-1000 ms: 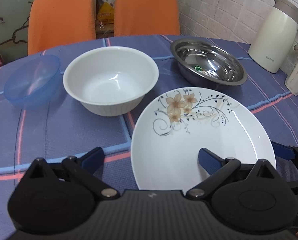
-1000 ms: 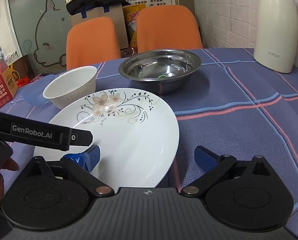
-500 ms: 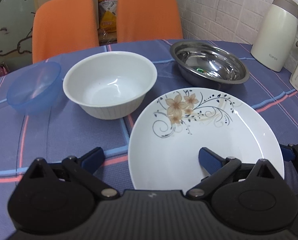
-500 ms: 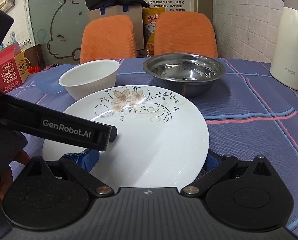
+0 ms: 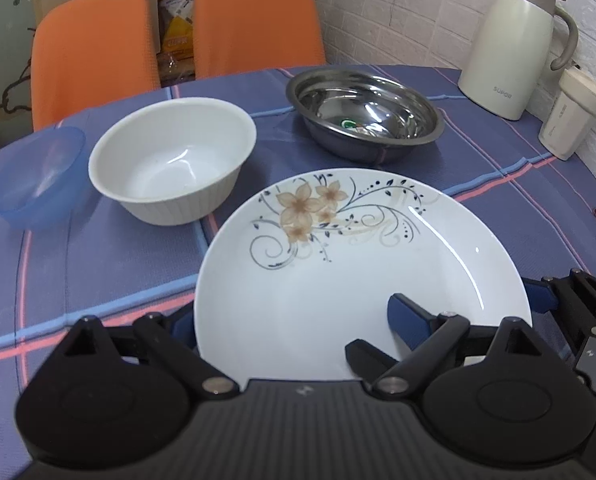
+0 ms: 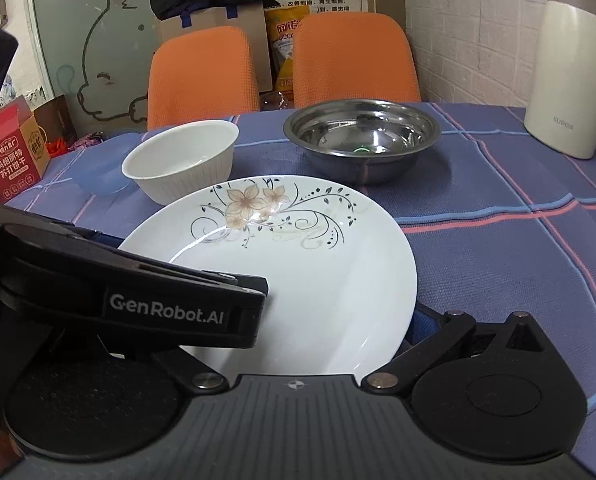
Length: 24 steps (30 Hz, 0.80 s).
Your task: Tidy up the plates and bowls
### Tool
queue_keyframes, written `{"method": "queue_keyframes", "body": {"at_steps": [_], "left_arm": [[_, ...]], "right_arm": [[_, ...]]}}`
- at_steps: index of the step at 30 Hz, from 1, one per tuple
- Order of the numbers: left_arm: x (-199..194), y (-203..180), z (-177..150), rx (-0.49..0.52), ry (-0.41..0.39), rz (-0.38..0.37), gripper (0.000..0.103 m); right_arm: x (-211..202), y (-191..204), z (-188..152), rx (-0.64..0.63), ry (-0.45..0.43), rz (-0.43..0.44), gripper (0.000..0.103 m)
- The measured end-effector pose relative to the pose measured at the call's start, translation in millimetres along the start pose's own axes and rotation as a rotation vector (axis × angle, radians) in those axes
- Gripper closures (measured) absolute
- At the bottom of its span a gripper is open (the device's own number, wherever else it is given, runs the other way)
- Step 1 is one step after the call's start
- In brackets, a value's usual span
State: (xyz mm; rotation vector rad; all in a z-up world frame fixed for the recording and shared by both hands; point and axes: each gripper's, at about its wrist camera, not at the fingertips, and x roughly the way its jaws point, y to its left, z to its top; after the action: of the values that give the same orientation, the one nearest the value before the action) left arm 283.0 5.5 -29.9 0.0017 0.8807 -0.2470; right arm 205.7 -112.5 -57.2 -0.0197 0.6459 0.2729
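The floral plate (image 5: 362, 264) lies between the spread fingers of both the left gripper (image 5: 286, 320) and the right gripper (image 6: 274, 320), neither clamping it. Risk: an off-centre closure tips the plate against the white bowl (image 5: 174, 164) ahead.

White bowl (image 5: 174, 166) and steel bowl (image 5: 364, 114) beyond plate (image 5: 358, 264) (open cloth between)

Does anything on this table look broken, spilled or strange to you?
Nothing looks broken or spilled. One small oddity: the steel bowl has a little green sticker or mark on its bottom. The flowered plate sits between the fingers of both grippers, and the white bowl and blue bowl stand upright.
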Motion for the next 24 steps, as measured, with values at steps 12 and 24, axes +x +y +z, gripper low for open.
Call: {"method": "queue_keyframes", "body": {"at_steps": [12, 24], "left_arm": [[-87.5, 22.9, -39.7, -0.055, -0.083, 0.045, 0.011], [-184.1, 89.8, -139.2, -0.161, -0.114, 0.239, 0.011]], "right_arm": [[-61.8, 58.2, -13.6, -0.065, -0.087, 0.051, 0.012], [-92.8, 159.6, -57.5, -0.167, -0.061, 0.252, 0.012]]}}
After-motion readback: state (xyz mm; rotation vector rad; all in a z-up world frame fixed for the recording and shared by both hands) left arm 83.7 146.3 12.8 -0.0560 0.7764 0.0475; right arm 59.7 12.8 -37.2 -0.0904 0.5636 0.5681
